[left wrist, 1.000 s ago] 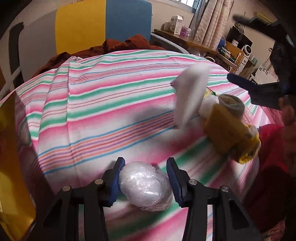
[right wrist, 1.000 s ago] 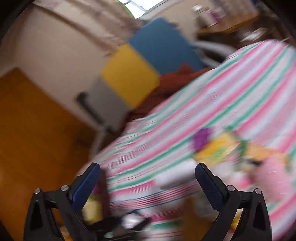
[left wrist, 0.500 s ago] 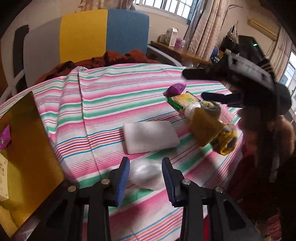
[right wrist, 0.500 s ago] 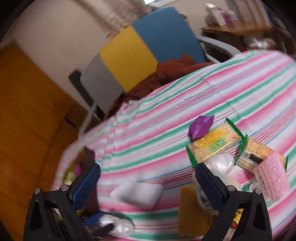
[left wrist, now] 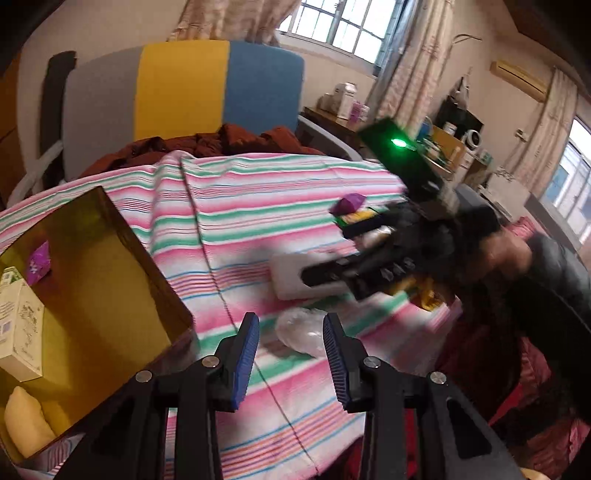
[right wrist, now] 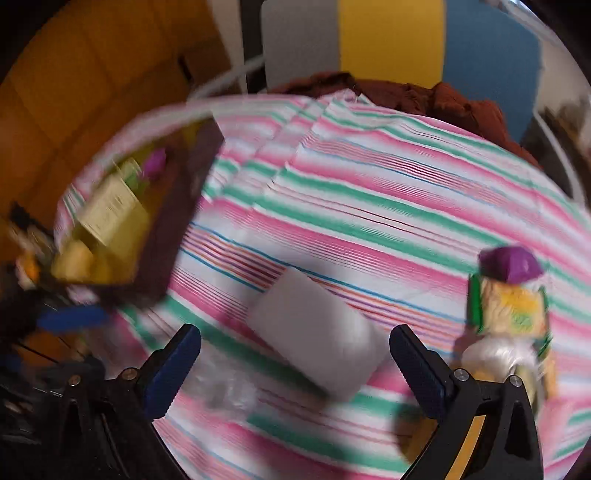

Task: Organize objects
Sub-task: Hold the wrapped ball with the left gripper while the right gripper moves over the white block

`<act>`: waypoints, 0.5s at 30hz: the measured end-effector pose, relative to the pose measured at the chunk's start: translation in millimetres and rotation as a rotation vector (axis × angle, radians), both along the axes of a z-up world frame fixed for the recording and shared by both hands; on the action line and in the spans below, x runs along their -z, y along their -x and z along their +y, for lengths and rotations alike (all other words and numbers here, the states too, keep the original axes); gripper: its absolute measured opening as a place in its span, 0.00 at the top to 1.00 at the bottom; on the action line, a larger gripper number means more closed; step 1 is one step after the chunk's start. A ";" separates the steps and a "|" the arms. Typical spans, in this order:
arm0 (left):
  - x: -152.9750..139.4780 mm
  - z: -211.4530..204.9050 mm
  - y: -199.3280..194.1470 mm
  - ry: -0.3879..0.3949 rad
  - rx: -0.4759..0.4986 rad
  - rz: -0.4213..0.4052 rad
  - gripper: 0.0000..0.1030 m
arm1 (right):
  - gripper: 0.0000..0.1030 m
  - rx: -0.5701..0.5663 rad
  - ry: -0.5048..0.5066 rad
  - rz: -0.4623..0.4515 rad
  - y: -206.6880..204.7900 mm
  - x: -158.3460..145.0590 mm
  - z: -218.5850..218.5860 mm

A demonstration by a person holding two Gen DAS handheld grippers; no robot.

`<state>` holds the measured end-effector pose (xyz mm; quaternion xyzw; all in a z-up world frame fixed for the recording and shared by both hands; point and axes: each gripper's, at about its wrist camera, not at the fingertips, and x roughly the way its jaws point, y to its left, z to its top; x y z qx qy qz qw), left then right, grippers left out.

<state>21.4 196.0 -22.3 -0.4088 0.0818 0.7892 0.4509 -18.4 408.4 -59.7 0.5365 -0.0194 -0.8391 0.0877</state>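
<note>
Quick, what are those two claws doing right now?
Left gripper: closed, holding nothing.
Right gripper: open wide, holding nothing.

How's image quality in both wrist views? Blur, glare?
Left wrist view: mostly sharp, striped cloth and yellow box crisp; only the right gripper crossing the frame smears. Window bright, no glare. Right wrist view: motion blur throughout, white block soft-edged.

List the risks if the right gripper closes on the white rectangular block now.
1. The white rectangular foam block lies diagonal under the open right gripper, so it may twist on closing.
2. The clear plastic-wrapped ball lies close beside it; a finger could knock it away.
</note>
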 end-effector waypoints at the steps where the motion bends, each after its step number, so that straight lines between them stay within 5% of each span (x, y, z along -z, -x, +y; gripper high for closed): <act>1: 2.0 3.7 -3.0 0.002 0.030 -0.013 0.65 | 0.00 -0.013 -0.006 -0.013 3.6 1.1 0.2; 6: 19.2 23.4 -12.6 0.039 0.110 -0.046 0.63 | 0.00 -0.068 -0.068 -0.057 13.1 2.7 -0.2; 10: 34.8 35.6 -7.9 0.098 0.092 -0.049 0.45 | 0.00 -0.080 -0.052 -0.073 18.5 6.0 3.0; 15: 48.6 37.5 0.3 0.141 0.049 -0.069 0.40 | 0.00 -0.176 -0.046 -0.144 27.0 20.8 -4.5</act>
